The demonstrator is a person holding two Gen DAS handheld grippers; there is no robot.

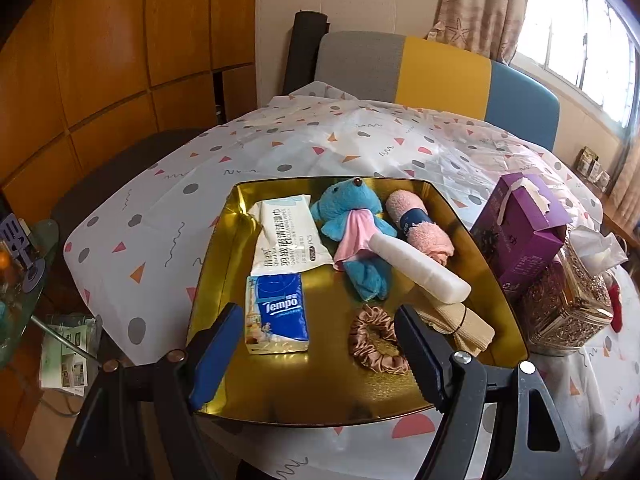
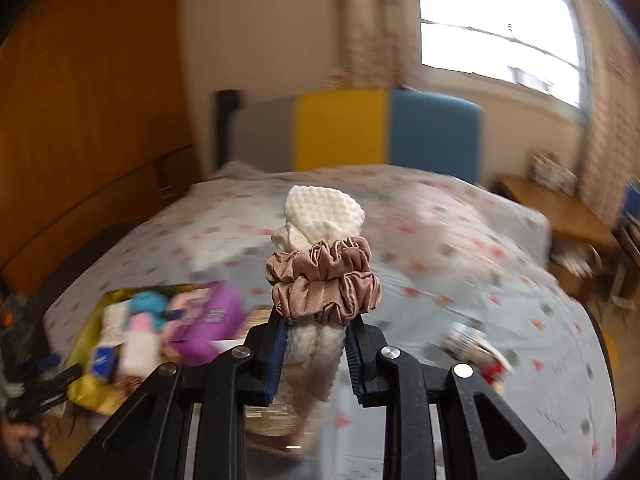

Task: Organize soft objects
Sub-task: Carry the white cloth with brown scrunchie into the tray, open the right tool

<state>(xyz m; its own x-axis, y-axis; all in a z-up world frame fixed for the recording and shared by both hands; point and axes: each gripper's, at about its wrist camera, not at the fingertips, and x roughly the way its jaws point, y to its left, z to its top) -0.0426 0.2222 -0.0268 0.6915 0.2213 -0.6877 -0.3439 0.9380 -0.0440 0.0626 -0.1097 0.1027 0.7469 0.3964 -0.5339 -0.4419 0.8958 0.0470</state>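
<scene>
above the table [image 2: 460,264], right tool [image 2: 315,326] clamps a scrunchie-bound white cloth [image 2: 322,216]; left tool [image 1: 320,314] apart.

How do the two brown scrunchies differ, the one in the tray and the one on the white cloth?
The scrunchie in the tray lies flat as an open ring on the gold tray; the scrunchie on the cloth is doubled tight around a rolled white cloth held up by the right tongs. Both are shiny, ruffled brown fabric.
</scene>
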